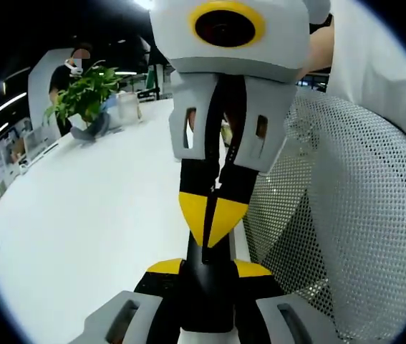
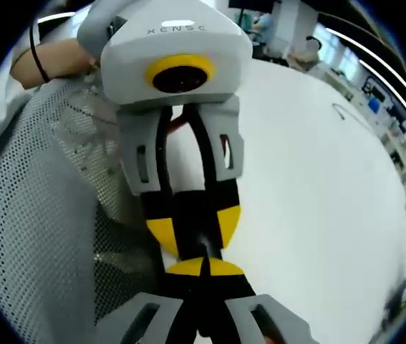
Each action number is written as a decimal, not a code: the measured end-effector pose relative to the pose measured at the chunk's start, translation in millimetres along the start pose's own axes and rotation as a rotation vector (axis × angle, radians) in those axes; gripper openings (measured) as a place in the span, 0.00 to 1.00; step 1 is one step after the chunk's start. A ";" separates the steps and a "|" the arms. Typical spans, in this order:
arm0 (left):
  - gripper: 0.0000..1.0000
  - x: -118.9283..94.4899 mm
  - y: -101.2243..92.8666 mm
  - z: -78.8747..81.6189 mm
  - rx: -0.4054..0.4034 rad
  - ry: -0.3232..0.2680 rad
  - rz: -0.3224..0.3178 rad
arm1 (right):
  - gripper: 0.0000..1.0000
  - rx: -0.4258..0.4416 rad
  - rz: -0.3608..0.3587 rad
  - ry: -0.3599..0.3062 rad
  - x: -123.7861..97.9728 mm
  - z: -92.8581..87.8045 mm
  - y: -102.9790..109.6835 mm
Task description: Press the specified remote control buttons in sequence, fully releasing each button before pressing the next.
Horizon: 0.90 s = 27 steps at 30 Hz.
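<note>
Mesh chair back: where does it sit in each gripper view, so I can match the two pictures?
Left gripper view: the mesh chair back is on the right side, right of the right gripper.
Right gripper view: the mesh chair back is on the left side, left of the left gripper.
Shared landmark: the white table, across the grippers from the chair.

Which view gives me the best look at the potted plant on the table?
The left gripper view: the potted plant stands at the white table's far end, leaves clear. In the right gripper view, the table's far end carries small clutter too blurred to identify.
</note>
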<state>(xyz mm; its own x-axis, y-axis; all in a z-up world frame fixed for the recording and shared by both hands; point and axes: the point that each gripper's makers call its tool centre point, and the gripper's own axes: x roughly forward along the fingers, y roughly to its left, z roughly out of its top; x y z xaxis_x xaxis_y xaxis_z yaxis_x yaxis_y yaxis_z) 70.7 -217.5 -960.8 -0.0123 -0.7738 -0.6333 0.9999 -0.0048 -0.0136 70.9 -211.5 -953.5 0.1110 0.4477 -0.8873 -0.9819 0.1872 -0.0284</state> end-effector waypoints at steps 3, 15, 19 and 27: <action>0.25 0.0 -0.1 0.0 0.000 0.000 0.000 | 0.00 -0.005 0.003 -0.018 1.6 4.6 0.9; 0.25 0.2 0.2 -0.3 -0.004 0.000 0.001 | 0.00 -0.254 -0.045 0.065 6.1 2.8 2.2; 0.25 0.3 0.7 -0.5 -0.004 0.001 0.003 | 0.00 -0.281 -0.063 0.061 6.1 2.3 1.7; 0.25 0.2 1.0 -0.5 -0.007 0.001 0.004 | 0.00 -0.053 -0.018 -0.055 1.0 3.2 0.4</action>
<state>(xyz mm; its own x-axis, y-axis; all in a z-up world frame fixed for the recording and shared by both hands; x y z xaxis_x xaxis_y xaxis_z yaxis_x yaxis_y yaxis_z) 71.7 -217.4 -961.3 -0.0083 -0.7734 -0.6338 0.9999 0.0026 -0.0162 71.2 -208.2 -952.9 0.1354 0.4923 -0.8598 -0.9863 0.1498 -0.0695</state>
